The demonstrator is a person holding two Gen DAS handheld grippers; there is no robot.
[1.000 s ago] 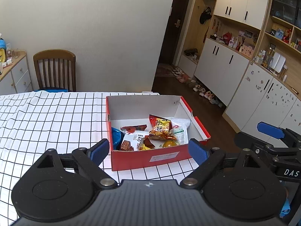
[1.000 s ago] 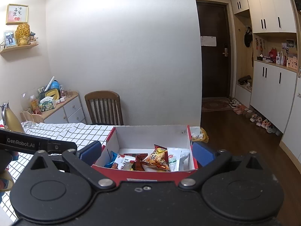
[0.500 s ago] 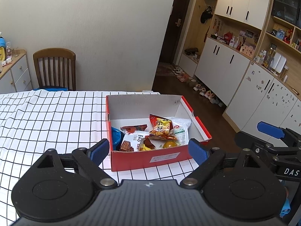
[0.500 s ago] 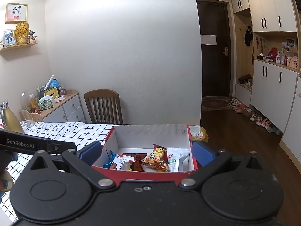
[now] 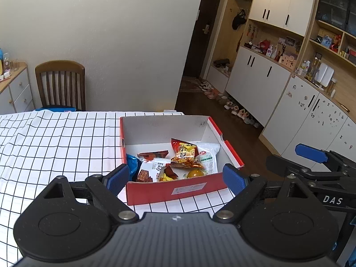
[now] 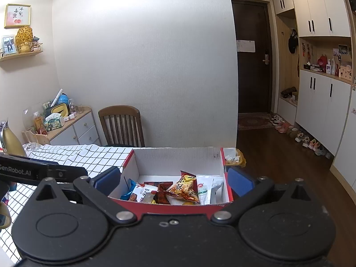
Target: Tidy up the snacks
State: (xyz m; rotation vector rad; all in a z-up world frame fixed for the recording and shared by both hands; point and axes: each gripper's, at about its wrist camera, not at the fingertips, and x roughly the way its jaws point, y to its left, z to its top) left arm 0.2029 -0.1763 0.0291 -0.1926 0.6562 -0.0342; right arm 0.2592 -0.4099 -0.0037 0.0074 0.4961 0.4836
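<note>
A red cardboard box with white inner walls sits at the table's right corner. Inside lie several snack packets: an orange-red chip bag, a white-green packet, a white packet with a brown bar picture, a blue wrapper and a yellow round piece. My left gripper is open, its blue pads straddling the box's near wall from above. My right gripper is open too, just short of the box, holding nothing.
The table wears a white cloth with a black grid. A wooden chair stands behind it by the wall. A drawer unit with bottles is at the left. White cupboards and shoes line the hallway on the right.
Both views have crept slightly; the box sits marginally lower in the left wrist view. Neither gripper has opened, shut or taken anything.
</note>
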